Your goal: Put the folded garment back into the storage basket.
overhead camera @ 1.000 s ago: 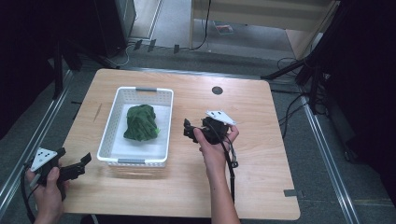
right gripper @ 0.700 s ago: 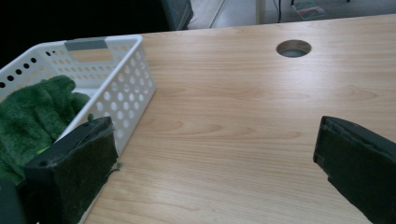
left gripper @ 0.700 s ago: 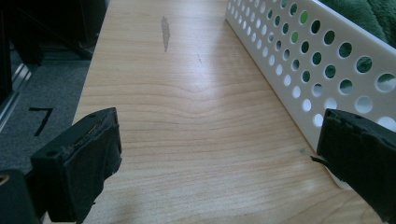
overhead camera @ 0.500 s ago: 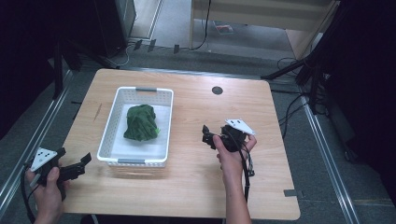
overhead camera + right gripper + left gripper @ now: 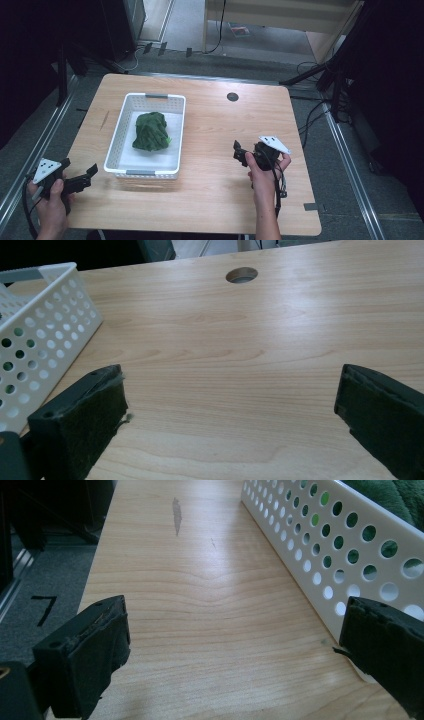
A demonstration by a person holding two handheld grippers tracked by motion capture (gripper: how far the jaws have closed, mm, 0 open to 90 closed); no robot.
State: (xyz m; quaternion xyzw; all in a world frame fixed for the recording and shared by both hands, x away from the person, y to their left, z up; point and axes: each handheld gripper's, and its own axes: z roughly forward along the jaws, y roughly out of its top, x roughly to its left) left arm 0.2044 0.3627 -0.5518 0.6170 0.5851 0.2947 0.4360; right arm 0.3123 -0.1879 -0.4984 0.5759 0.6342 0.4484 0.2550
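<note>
Basket [image 5: 116,156] holds green cloth [image 5: 150,131].

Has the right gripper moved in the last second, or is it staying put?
Yes. In the high view the right gripper has drawn away from the white basket, toward the table's right edge and the person, now farther from the cable hole.

High view: set above near side of light wooden table [image 5: 210,195], faced forward and down; whole tabletop taken in from well back.

Left gripper view: carried low and close over table's left edge, faced along tabletop; perforated white plastic basket [image 5: 350,550] wall seen close at right, grey floor at left.

Right gripper view: carried low over table, faced toward far edge; round cable hole [image 5: 242,275] seen ahead, basket corner at left.

Basket and tabletop shared by all three views; hole shared by high and right gripper views.
</note>
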